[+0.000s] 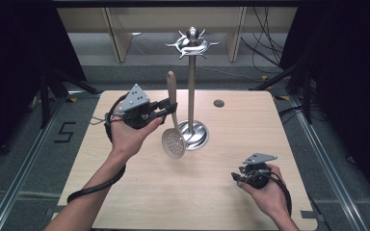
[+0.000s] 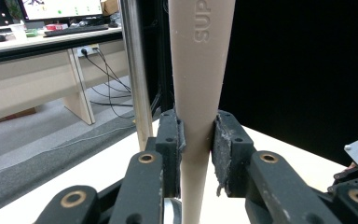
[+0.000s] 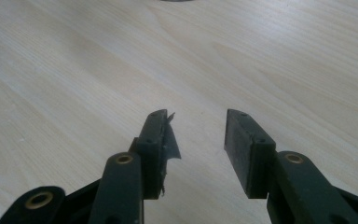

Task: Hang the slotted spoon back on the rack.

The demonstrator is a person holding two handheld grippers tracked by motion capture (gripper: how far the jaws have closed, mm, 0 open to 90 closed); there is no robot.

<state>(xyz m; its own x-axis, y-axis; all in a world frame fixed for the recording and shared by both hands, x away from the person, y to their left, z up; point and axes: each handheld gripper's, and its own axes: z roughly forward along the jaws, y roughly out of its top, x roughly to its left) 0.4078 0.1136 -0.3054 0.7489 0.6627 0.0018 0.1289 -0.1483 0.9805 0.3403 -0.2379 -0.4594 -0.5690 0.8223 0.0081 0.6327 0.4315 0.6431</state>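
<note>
A beige slotted spoon [image 1: 173,125] hangs upright above the table, its perforated bowl [image 1: 174,143] down and its handle tip up. My left gripper [image 1: 169,109] is shut on the handle, left of a metal utensil stand [image 1: 191,91]. In the left gripper view the pads clamp the beige handle [image 2: 198,84] on both sides, with the stand's pole [image 2: 137,70] just behind it. The stand has a round base [image 1: 195,134] and a hook crown [image 1: 191,44] at the top. My right gripper [image 1: 237,179] rests low at the front right, and its jaws stand open over bare wood [image 3: 198,135].
The light wooden table [image 1: 221,202] has a small round grommet [image 1: 218,103] near its far edge. Dark curtains flank both sides, and cables lie on the floor behind. A desk with a monitor [image 2: 60,9] stands far off in the left gripper view.
</note>
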